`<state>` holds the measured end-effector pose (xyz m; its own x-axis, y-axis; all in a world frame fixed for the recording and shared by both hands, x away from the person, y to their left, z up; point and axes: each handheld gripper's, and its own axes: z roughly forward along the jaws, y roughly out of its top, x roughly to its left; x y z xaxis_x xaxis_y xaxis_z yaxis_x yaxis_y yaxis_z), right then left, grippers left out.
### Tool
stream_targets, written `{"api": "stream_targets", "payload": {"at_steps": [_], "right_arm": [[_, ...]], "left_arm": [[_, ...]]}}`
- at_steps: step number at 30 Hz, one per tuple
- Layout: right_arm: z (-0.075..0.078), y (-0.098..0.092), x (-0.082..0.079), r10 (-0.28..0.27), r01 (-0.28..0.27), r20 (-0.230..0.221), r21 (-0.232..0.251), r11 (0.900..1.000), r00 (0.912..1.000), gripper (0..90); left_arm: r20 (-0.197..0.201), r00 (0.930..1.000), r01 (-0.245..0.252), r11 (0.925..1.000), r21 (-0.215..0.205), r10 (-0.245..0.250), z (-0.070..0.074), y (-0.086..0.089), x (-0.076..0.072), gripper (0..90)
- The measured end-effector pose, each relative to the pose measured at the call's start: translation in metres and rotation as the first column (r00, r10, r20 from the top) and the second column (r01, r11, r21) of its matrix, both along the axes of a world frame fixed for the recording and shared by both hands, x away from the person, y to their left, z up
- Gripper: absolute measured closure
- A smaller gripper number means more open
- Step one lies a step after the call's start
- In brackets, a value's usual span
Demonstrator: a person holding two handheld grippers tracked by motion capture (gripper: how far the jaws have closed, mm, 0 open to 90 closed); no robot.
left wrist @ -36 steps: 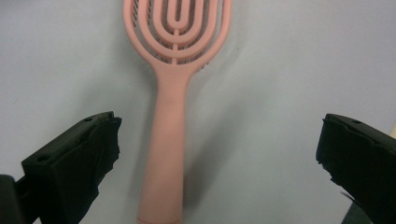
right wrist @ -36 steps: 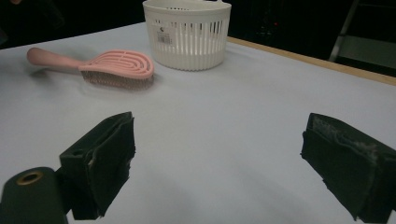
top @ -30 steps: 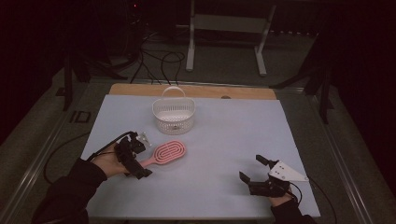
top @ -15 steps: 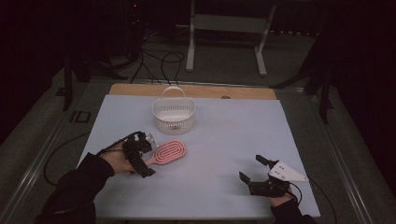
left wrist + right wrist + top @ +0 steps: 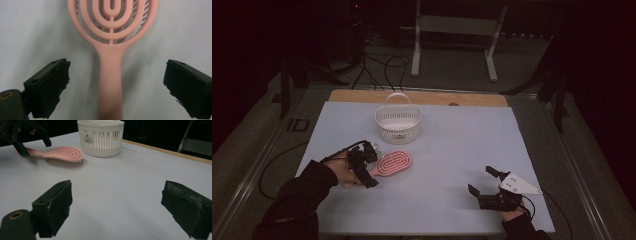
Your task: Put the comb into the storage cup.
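A pink vented hairbrush (image 5: 395,162) lies flat on the white sheet, its head pointing toward the white slotted basket (image 5: 398,125) behind it. My left gripper (image 5: 370,167) is low over the brush handle. In the left gripper view the handle (image 5: 110,55) runs up the middle between the two black jaws of that gripper (image 5: 117,67). The jaws have just been closing a little, and wide gaps still show on both sides, so it is open. My right gripper (image 5: 482,181) rests open near the front right, with nothing between its jaws (image 5: 117,192). It looks across at the brush (image 5: 65,155) and the basket (image 5: 101,138).
The white sheet (image 5: 452,150) covers the table, with a wooden strip (image 5: 422,97) along the far edge. Cables and a metal stand (image 5: 452,45) lie on the dark floor beyond. A metal rail (image 5: 257,165) runs along the table's left side.
My left gripper has edged right and down onto the brush, so its jaws now straddle the handle. The right gripper, the brush and the basket have not moved.
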<state>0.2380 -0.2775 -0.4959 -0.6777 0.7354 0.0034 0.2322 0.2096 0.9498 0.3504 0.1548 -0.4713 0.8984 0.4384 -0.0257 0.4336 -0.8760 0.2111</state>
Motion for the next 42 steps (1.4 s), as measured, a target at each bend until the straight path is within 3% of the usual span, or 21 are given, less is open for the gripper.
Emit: {"api": "stream_targets", "payload": {"at_steps": [19,30,33,42], "right_arm": [[0.000,0.000,0.000,0.000,0.000,0.000,0.002,1.000,1.0000,9.5],[0.000,0.000,0.000,-0.001,0.001,0.003,0.002,1.000,1.0000,9.5],[0.000,0.000,0.000,-0.001,0.001,0.000,0.005,1.000,1.0000,9.5],[0.000,0.000,0.000,0.001,-0.001,0.004,0.002,1.000,1.0000,9.5]], "left_arm": [[0.013,0.9999,0.003,0.9972,0.074,-0.004,-0.005,-0.009,0.003,43.9],[0.006,1.0000,0.007,0.9911,0.133,-0.008,-0.010,-0.017,0.003,53.3],[-0.003,0.9999,0.012,0.9885,0.151,-0.012,-0.013,-0.019,0.003,59.6],[-0.022,0.9998,0.001,0.9856,0.169,0.003,-0.014,-0.024,0.004,69.3]]}}
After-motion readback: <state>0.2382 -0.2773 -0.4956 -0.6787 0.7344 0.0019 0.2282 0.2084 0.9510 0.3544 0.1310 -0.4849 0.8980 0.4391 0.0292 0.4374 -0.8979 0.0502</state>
